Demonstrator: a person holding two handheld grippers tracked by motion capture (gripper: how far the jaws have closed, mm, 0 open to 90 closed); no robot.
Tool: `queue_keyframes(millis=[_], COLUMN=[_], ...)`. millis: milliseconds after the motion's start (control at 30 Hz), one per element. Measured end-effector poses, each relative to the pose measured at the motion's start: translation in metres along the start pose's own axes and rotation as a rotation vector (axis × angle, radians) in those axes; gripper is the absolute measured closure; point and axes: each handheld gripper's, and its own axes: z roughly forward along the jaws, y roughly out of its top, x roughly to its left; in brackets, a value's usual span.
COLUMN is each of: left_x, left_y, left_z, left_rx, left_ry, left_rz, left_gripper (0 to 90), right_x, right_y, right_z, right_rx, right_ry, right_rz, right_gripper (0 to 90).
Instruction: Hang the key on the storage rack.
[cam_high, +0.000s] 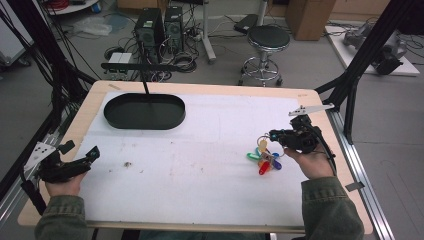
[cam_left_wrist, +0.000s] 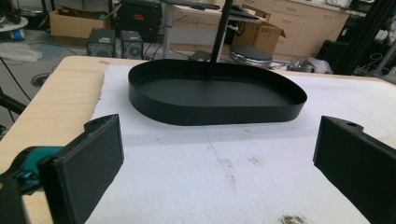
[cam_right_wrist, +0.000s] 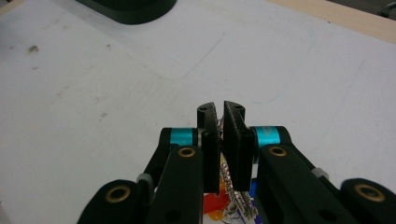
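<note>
A bunch of bright plastic key tags (cam_high: 265, 160) in red, green, blue and yellow hangs on a metal ring and chain at the right of the white mat. My right gripper (cam_high: 272, 134) is shut on the ring above them, holding the bunch just over the mat. In the right gripper view the jaws (cam_right_wrist: 221, 109) stand pressed together with the chain (cam_right_wrist: 225, 175) pinched between them and the tags (cam_right_wrist: 215, 203) dangling below. My left gripper (cam_high: 92, 154) rests at the table's left edge, open (cam_left_wrist: 222, 130) and with nothing in it, facing the black oval tray (cam_left_wrist: 210, 112).
The black oval tray (cam_high: 145, 125) sits at the back left of the mat, with a thin black stand pole (cam_high: 145, 85) rising behind it. A small crumb of dirt (cam_high: 128, 163) lies on the mat. Black frame posts (cam_high: 360, 60) flank the table; a stool (cam_high: 267, 42) stands beyond.
</note>
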Motion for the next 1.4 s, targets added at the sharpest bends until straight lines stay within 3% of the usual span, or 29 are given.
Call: queue_keyframes(millis=[600,1400], left_x=[0.001,0.002], left_y=[0.0,0.0], left_z=[0.0,0.002], left_rx=[-0.003,-0.01], left_ry=[-0.003,-0.007], left_rz=[-0.007,-0.009], left_gripper=[2.1,2.1], right_x=[0.018,0.04], right_y=[0.048,0.115], right_z=[0.002,0.034], right_rx=[-0.036,-0.064], right_ry=[0.08,0.163], right_rz=[-0.035,-0.083], right_gripper=[85.7,85.7])
